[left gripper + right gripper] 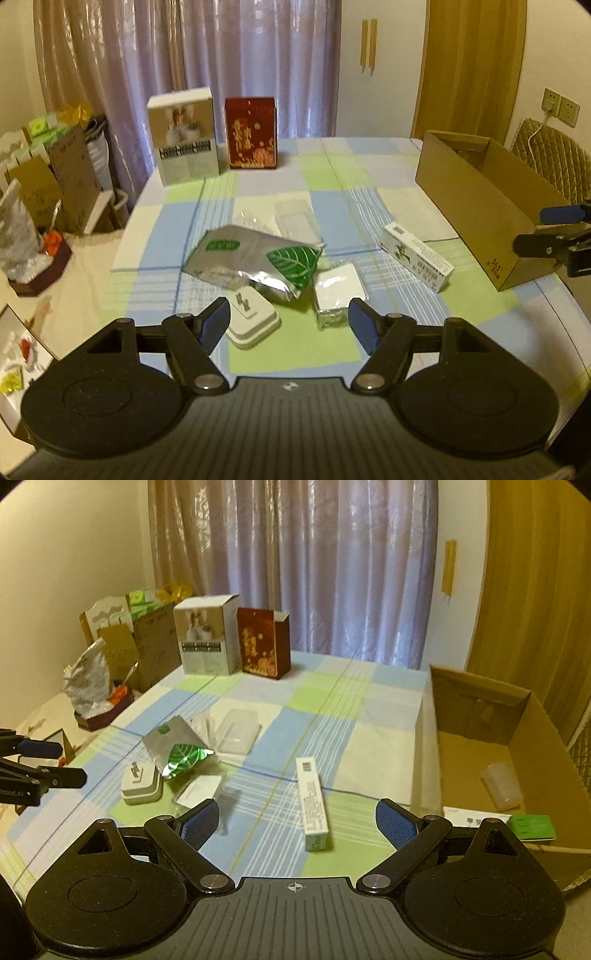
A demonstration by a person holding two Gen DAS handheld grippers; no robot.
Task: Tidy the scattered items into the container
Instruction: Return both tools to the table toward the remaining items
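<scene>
On the checked tablecloth lie a silver pouch with a green leaf (255, 264) (177, 751), a white adapter (251, 319) (141, 782), a small foil-wrapped packet (338, 291) (199, 790), a clear plastic lid (295, 219) (236, 731) and a long white carton (415, 256) (313, 803). The open cardboard box (476, 199) (532, 734) stands at the right, holding a translucent cup (502, 784) and a green-and-white carton (517, 825). My left gripper (290, 326) is open just short of the adapter and packet. My right gripper (297, 825) is open over the long carton's near end.
A white product box (184, 136) (207, 638) and a dark red box (252, 133) (263, 642) stand upright at the table's far side before the curtain. Cartons and bags crowd the floor to the left (44, 184). A padded chair back (550, 155) sits behind the cardboard box.
</scene>
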